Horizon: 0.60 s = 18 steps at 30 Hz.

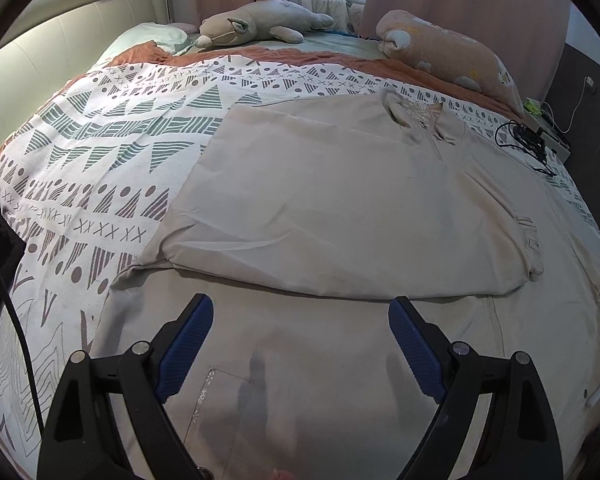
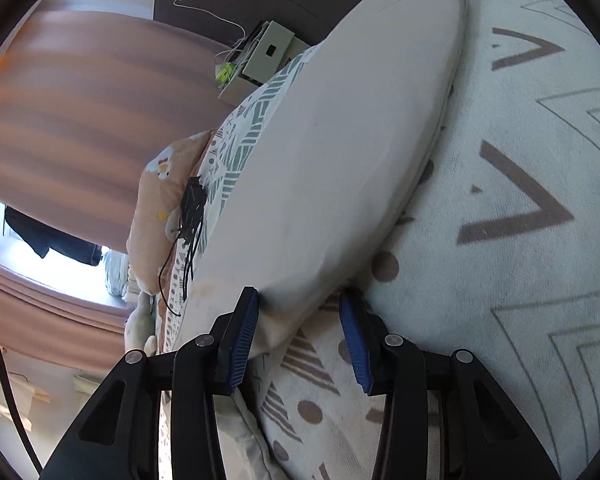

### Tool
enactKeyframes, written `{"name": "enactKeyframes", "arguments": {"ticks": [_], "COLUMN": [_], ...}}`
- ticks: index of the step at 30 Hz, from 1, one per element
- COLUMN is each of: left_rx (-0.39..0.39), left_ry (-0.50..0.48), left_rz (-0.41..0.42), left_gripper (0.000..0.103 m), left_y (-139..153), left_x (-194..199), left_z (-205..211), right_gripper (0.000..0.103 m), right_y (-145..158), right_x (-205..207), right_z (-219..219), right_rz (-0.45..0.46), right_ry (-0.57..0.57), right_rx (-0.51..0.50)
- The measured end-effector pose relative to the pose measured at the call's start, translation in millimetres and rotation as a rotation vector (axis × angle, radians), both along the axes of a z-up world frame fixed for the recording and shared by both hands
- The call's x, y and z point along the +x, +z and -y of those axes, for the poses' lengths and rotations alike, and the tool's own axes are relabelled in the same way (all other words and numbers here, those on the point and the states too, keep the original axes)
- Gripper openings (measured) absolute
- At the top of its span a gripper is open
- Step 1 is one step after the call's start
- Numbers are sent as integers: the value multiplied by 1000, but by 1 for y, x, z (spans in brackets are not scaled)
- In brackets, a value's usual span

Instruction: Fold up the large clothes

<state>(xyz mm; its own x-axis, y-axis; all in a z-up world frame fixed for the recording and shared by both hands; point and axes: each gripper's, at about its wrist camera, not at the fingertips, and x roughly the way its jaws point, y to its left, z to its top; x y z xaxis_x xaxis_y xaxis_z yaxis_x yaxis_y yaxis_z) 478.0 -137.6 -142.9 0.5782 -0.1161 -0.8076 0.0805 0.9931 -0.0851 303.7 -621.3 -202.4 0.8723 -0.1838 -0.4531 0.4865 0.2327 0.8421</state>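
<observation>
A large beige garment [image 1: 320, 200] lies spread on the patterned blanket [image 1: 100, 160], its upper part folded down over the lower part, which has a pocket [image 1: 220, 400]. My left gripper [image 1: 300, 308] hovers open over the fold's edge with nothing between its fingers. In the right wrist view the scene is rolled sideways. There the garment [image 2: 320, 140] shows as a thick folded edge, and my right gripper [image 2: 299, 300] straddles its corner. The left pad [image 2: 244, 340] touches the cloth. A gap showing blanket separates the cloth from the right pad [image 2: 354, 344], so the jaws stand open around the edge.
A plush toy [image 1: 252, 26] and a pink rolled pillow [image 1: 448, 50] lie at the bed's far end. A black device with cables [image 1: 528, 140] sits on the far right edge, near a bedside box [image 2: 268, 52]. A padded headboard [image 1: 60, 52] bounds the left.
</observation>
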Motion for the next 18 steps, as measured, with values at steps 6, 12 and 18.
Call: {"name": "enactKeyframes", "arguments": {"ticks": [6,12,18], "left_rx": [-27,-68,-96], "left_ry": [11,23,23], "left_rz": [-1,7,22], "left_gripper": [91,91,91], "left_y": [4,12,21], "left_x": [-2,-5,-10], "left_z": [-12,-27,-42], "right_gripper": [6,3,3], "right_y": [-2,45,97], "right_x": [-2,-11,-2], "right_z": [0,-19,-63], "right_rz": [42,134,199], "right_ry": [18,67,187], "right_rx": [-30,-148,-263]}}
